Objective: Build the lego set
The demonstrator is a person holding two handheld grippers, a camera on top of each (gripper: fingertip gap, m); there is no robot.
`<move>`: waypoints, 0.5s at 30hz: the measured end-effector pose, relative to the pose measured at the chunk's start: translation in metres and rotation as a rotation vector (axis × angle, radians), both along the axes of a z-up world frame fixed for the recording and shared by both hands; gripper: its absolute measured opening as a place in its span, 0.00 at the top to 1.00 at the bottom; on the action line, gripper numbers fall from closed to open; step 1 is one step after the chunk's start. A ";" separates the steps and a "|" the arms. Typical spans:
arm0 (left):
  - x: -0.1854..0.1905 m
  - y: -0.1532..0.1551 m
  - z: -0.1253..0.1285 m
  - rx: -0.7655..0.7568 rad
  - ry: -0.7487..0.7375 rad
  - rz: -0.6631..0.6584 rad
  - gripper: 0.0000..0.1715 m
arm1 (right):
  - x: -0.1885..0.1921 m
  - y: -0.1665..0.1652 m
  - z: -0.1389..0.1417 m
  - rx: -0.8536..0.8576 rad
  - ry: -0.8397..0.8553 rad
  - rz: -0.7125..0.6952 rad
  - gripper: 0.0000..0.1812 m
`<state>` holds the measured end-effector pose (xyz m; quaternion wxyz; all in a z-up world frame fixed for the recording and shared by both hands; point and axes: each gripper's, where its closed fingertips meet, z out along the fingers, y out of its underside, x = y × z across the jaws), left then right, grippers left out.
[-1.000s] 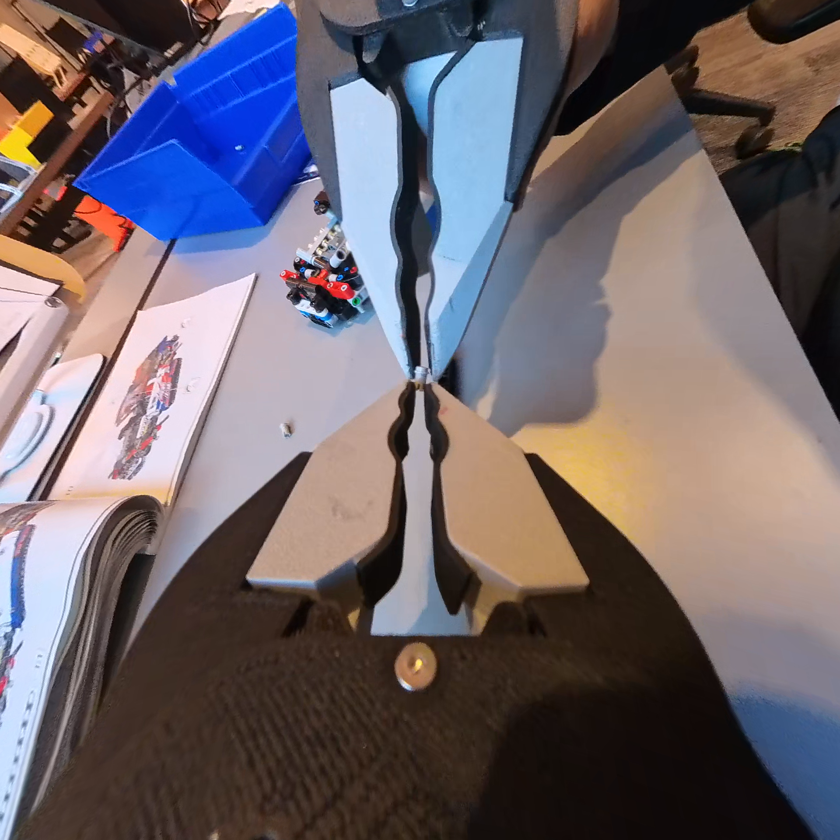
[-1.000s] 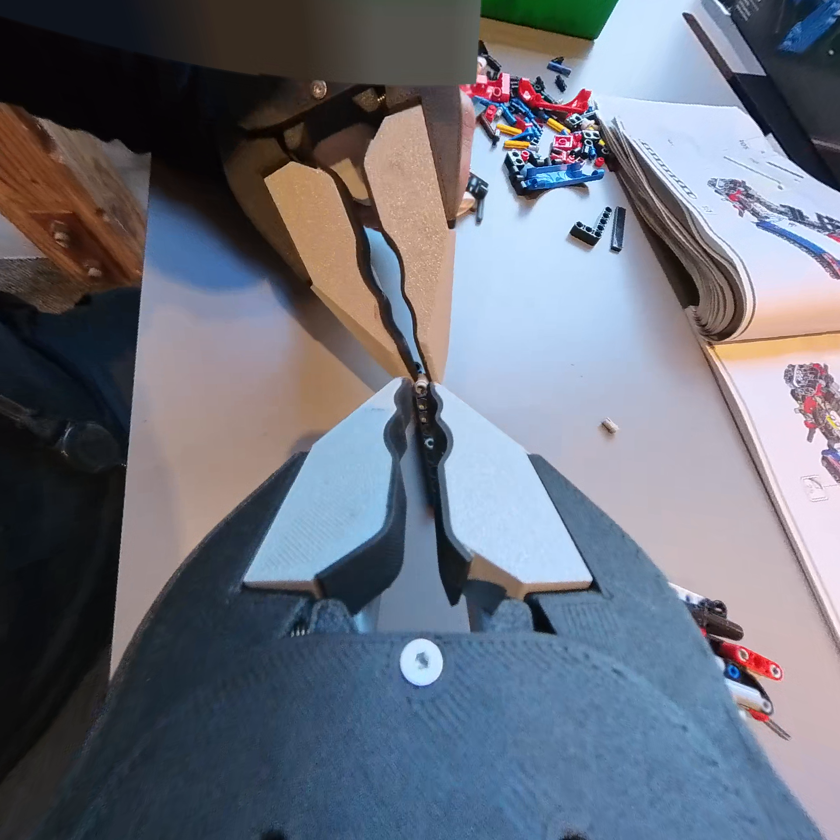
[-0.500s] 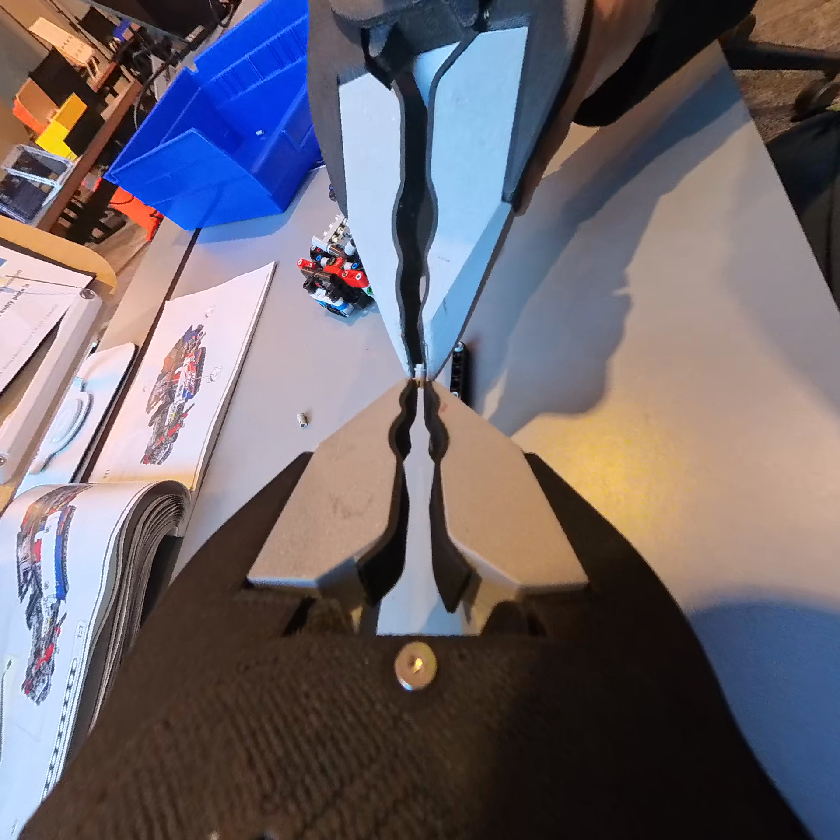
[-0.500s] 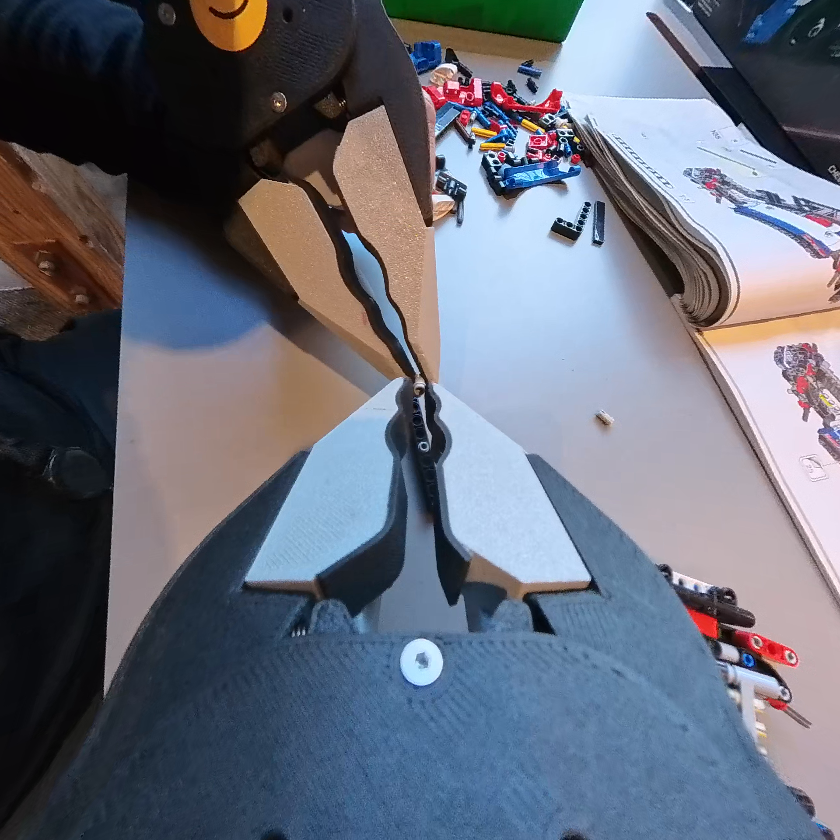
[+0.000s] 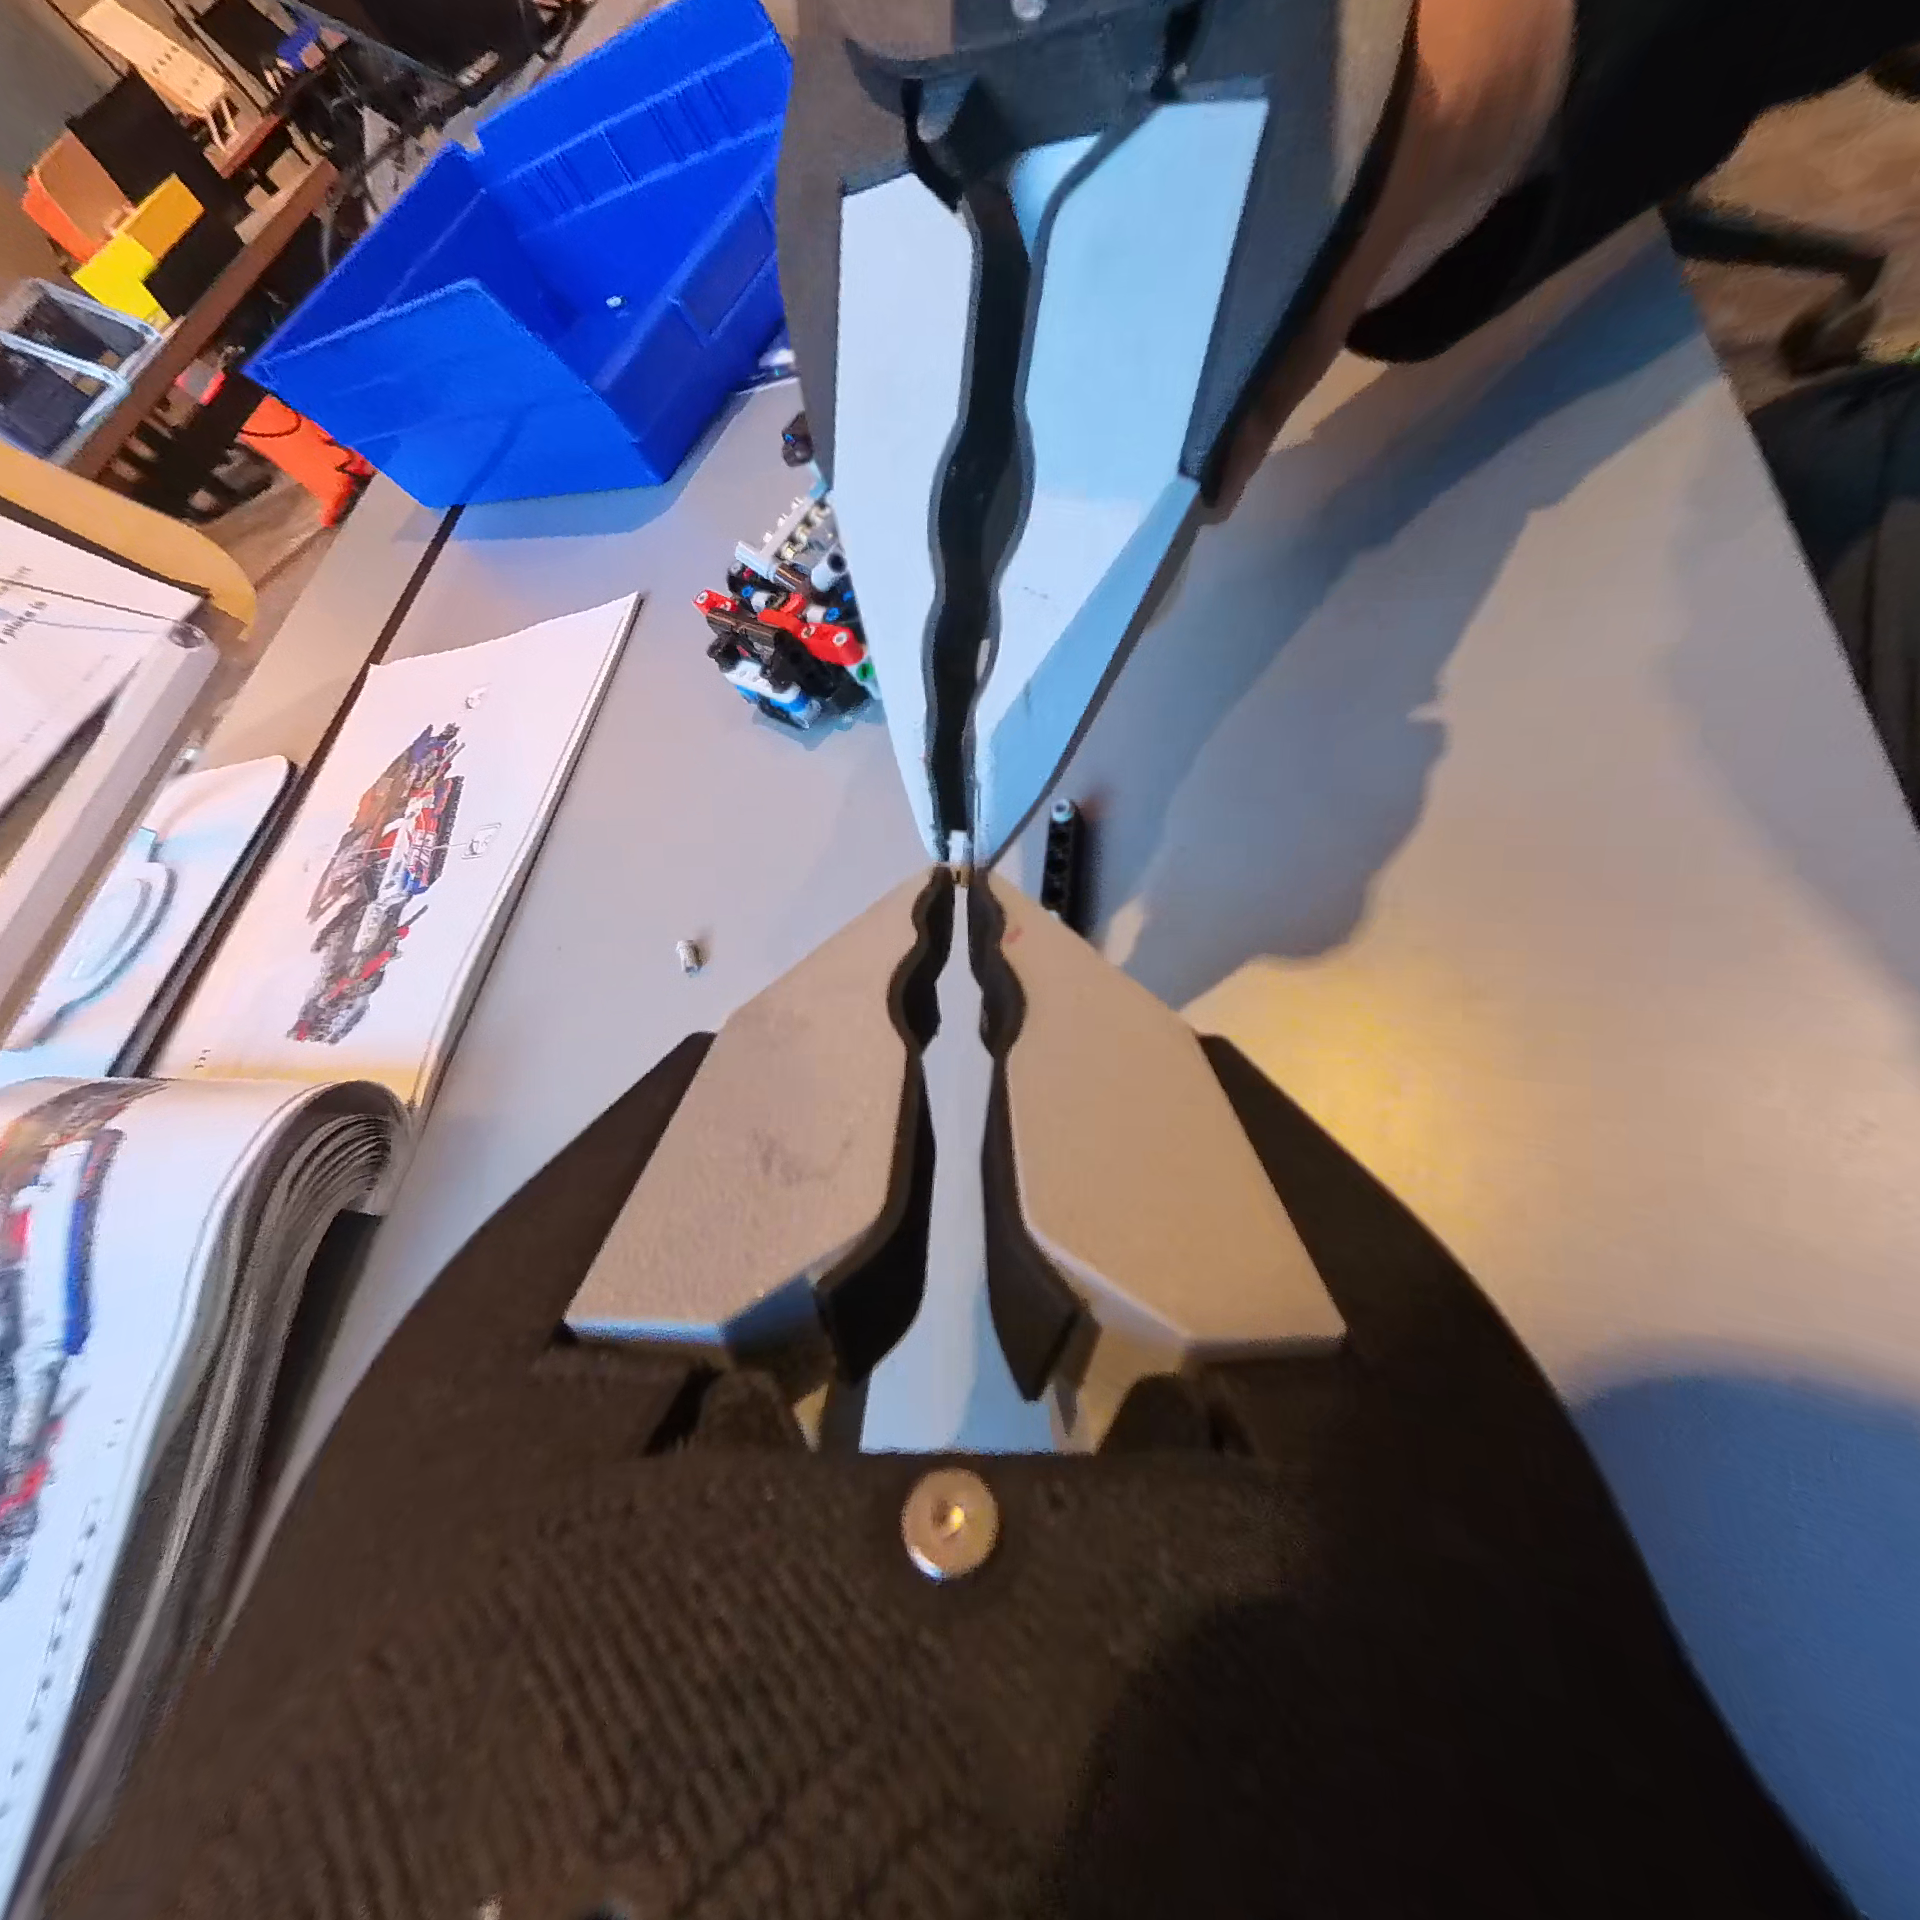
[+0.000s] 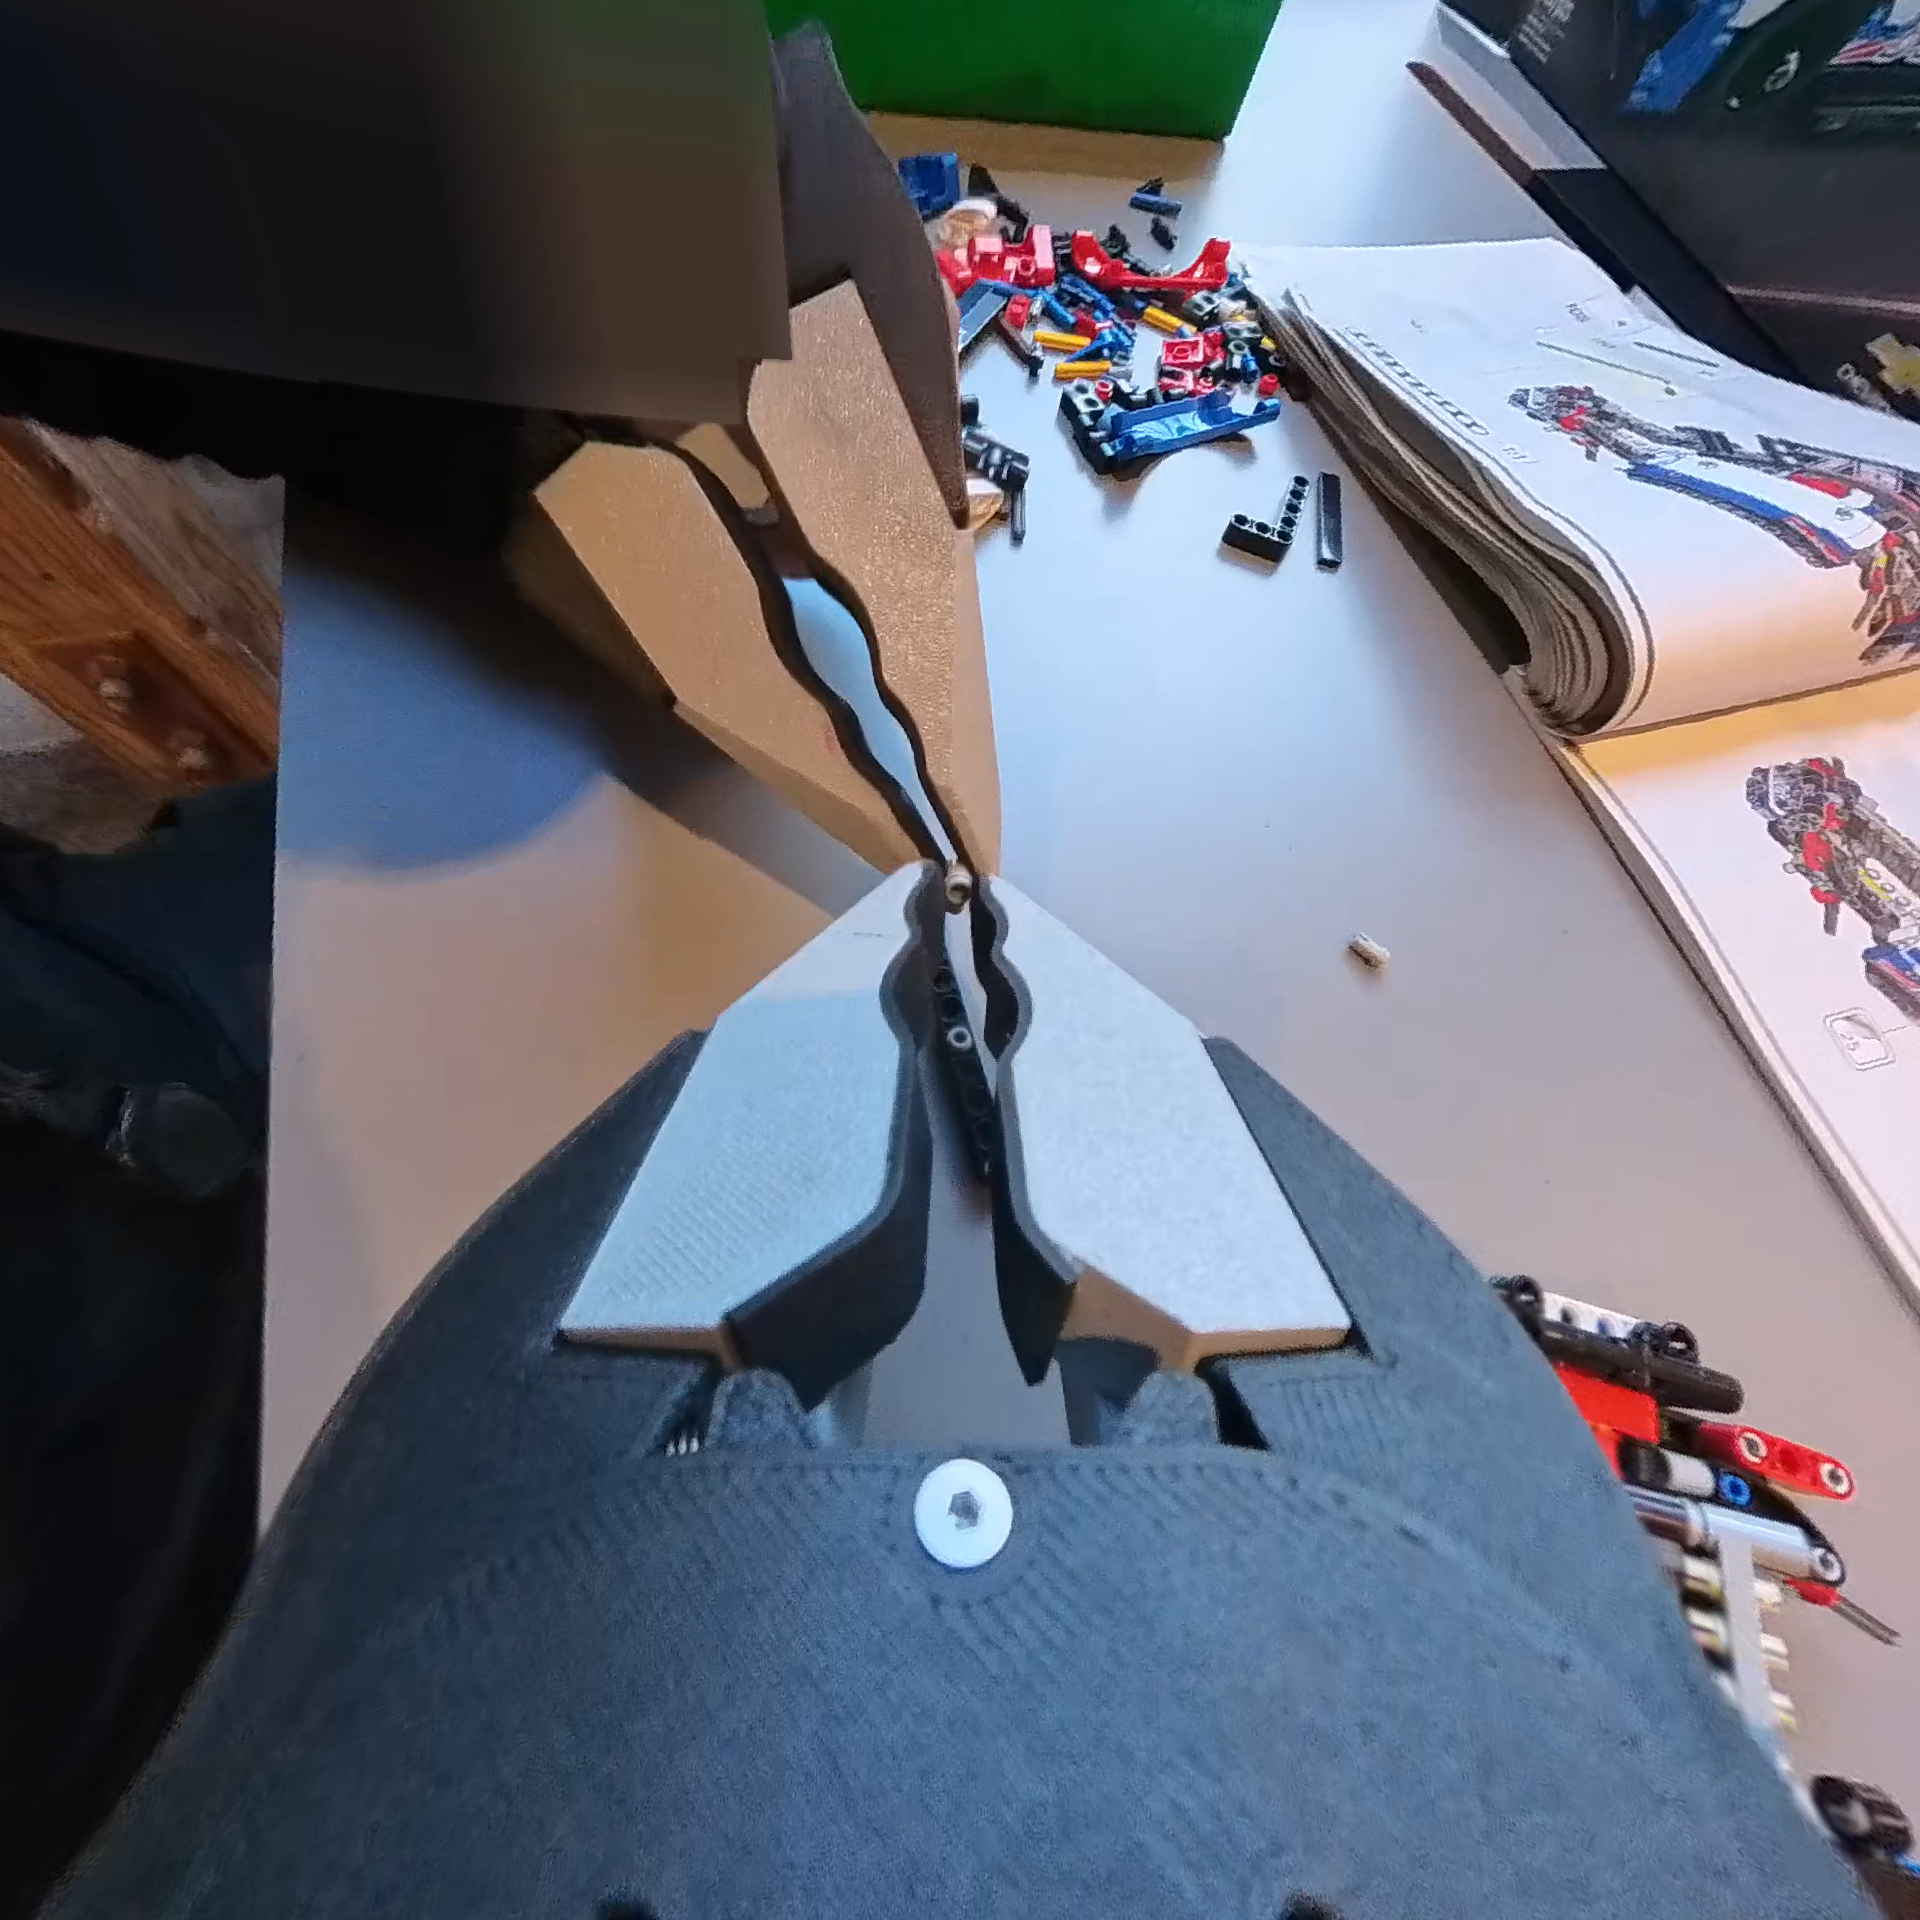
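Observation:
My left gripper (image 5: 958,881) and my right gripper (image 6: 954,894) meet tip to tip above the grey table (image 5: 1507,935). A small pale pin (image 6: 956,888) sits between the two pairs of tips. Both grippers look shut on it, one on each end. The pin also shows in the left wrist view (image 5: 961,847). A black beam with holes (image 5: 1065,862) lies on the table under the right gripper and shows through its finger gap (image 6: 961,1060). A part-built lego assembly (image 5: 790,655) in black, red and white stands behind; it also shows in the right wrist view (image 6: 1704,1455).
A second pale pin (image 6: 1369,951) lies loose on the table. An open instruction book (image 6: 1662,499) lies to one side. A pile of loose red, blue and black parts (image 6: 1132,332) and a black L-shaped beam (image 6: 1273,520) lie beyond. A blue bin (image 5: 540,312) stands at the back. Less than 4 cm separates the two grippers' tips.
Both grippers stay tip to tip on the pin. The pair has shifted a little over the table, and the black beam has come into the left wrist view beside the tips.

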<state>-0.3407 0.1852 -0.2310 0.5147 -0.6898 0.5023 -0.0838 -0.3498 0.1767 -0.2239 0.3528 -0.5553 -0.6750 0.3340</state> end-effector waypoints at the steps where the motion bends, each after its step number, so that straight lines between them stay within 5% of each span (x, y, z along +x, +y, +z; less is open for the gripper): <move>1: 0.000 0.001 0.002 -0.011 -0.030 0.002 1.00 | -0.001 0.001 0.002 -0.025 0.011 -0.013 0.99; 15: -0.016 0.016 0.036 0.261 -0.017 0.140 0.99 | -0.017 0.013 0.036 -0.350 0.214 -0.175 0.98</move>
